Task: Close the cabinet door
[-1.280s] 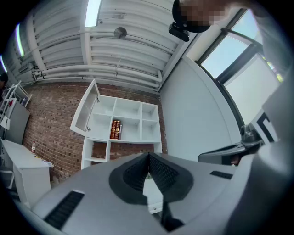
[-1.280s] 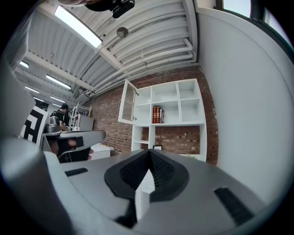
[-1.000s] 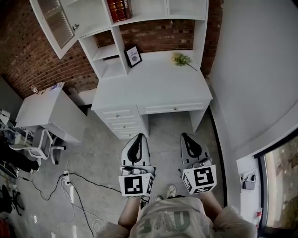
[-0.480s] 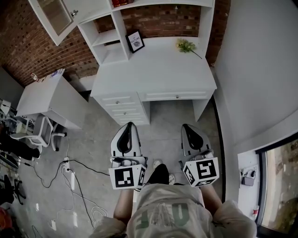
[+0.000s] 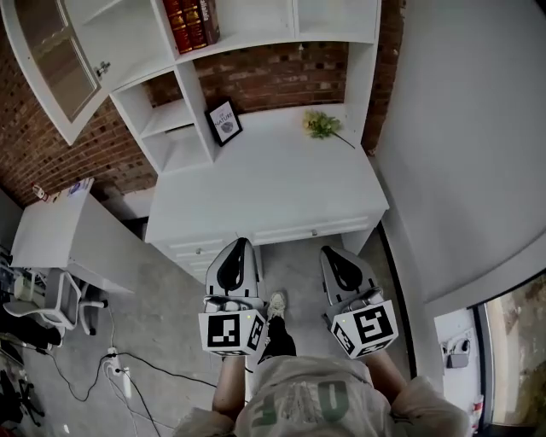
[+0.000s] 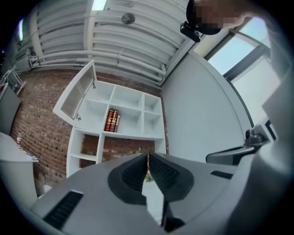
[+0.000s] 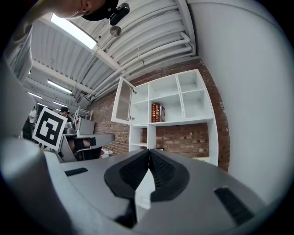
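Brick wall [image 5: 273, 77] backs our white shelving [image 5: 149, 38]; at its upper left the glazed cabinet door [image 5: 53, 61] stands swung open. Near the desk [image 5: 273, 183] front, our left gripper [image 5: 239, 247] and right gripper [image 5: 333, 254] are both clenched, empty.

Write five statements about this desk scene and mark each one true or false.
1. The cabinet door stands open. True.
2. The books lie on the desk. False: they stand upright on a shelf above it.
3. The flowers lie on the desk. True.
4. The left gripper holds the frame. False: it is shut and empty, and the frame stands on the desk.
5. The right gripper is shut on nothing. True.
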{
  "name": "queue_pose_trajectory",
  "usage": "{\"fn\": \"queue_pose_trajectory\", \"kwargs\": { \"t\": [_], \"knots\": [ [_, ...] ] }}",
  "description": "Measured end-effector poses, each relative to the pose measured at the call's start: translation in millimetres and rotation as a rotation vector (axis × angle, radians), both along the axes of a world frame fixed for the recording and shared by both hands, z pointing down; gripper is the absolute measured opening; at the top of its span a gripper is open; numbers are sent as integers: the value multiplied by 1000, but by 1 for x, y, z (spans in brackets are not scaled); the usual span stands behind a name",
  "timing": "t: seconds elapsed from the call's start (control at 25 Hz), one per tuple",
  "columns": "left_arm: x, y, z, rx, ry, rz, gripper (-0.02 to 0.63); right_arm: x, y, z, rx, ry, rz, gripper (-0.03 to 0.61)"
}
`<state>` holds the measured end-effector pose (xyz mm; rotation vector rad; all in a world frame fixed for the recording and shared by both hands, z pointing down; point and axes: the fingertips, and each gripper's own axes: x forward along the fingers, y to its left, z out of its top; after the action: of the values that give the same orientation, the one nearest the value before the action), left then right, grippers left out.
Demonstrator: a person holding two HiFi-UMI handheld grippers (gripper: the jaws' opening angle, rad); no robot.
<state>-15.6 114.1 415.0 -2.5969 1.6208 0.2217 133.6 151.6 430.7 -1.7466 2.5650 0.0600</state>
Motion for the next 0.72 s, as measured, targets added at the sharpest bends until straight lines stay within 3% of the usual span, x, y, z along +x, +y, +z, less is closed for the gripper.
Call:
{"fn": "queue_pose_trajectory", "kwargs": {
  "t": [0.44, 0.72],
  "knots": [
    [-33, -234, -47, 55, 14, 44, 18, -45, -247, -42, 25, -18, 16, 15],
    [-46, -317, -37, -16, 27, 33, 18, -51, -335, -46, 1, -43, 65, 15]
  ]
}}
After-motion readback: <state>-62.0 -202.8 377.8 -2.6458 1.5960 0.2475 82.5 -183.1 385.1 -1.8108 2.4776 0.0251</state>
